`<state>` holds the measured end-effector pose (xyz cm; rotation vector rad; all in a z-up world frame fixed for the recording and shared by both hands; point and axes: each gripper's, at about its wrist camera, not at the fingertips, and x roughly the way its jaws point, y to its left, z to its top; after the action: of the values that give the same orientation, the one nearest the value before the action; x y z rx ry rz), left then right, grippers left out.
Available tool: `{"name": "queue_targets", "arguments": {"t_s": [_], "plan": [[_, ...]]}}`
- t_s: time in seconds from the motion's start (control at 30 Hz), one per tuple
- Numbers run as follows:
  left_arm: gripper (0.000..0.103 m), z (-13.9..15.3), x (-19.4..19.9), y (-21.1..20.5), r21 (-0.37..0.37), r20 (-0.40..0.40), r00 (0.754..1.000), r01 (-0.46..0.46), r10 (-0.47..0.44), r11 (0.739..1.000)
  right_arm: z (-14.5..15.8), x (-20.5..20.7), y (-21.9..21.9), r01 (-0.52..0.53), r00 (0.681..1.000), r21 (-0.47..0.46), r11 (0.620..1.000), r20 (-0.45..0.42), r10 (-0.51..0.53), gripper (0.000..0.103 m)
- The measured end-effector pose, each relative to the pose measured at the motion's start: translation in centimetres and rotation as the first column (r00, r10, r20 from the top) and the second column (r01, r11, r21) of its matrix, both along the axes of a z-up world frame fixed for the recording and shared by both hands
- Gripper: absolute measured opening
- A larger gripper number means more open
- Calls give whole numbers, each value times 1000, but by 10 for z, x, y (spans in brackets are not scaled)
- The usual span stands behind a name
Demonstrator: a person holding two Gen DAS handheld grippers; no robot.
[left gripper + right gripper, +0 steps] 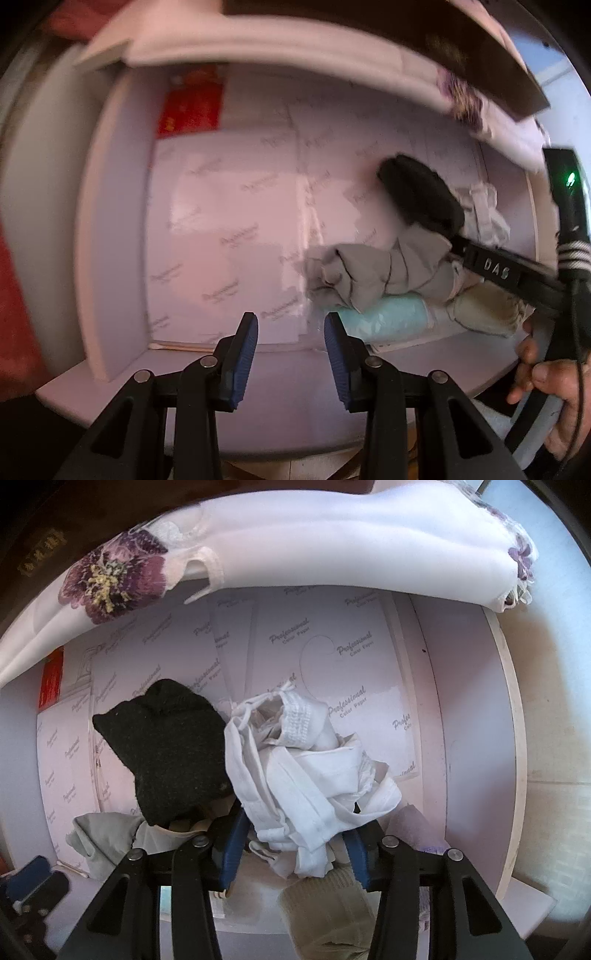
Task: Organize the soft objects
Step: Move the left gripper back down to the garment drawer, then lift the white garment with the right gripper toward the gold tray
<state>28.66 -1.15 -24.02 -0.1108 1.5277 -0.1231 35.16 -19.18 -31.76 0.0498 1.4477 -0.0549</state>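
The right gripper has its blue-padded fingers spread around a crumpled white cloth bundle, which bulges up between them and spills toward 12 o'clock; whether the pads actually press the fabric cannot be told. Just beside it at 9 o'clock lies a black knitted item, touching the white bundle, and a grey cloth sits lower at 8 o'clock. A beige ribbed piece shows at 6 o'clock under the gripper. All of these rest in a white shelf compartment lined with printed paper sheets, with a red packet at the far 9 o'clock side and a flower-embroidered white cloth draped across 12 o'clock. The left gripper is spread wide and holds nothing, hovering at the compartment's front edge with the soft pile at its 2 o'clock. Only the left wrist view shows a pale blue-green folded item under the grey cloth, the person's hand on the right tool's handle, and the black item from the side. The embroidered flower is sharp only in the right wrist view.
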Motion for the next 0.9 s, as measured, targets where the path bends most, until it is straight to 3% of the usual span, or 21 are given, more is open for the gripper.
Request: {"name": "queue_targets", "arguments": {"t_s": [0.2, 0.5, 0.9], "plan": [[41, -15, -3, -19, 26, -35, 996, 87, -86, 996, 2, -2, -6, 4, 1000, 15, 1000, 13, -4, 42], [41, -20, -4, -4, 18, -70, 997, 38, -37, 999, 26, -8, -19, 22, 998, 89, 996, 58, -27, 39], [47, -14, -4, -21, 18, -30, 995, 100, -100, 995, 53, -17, -24, -4, 996, 82, 997, 84, -3, 39]]}}
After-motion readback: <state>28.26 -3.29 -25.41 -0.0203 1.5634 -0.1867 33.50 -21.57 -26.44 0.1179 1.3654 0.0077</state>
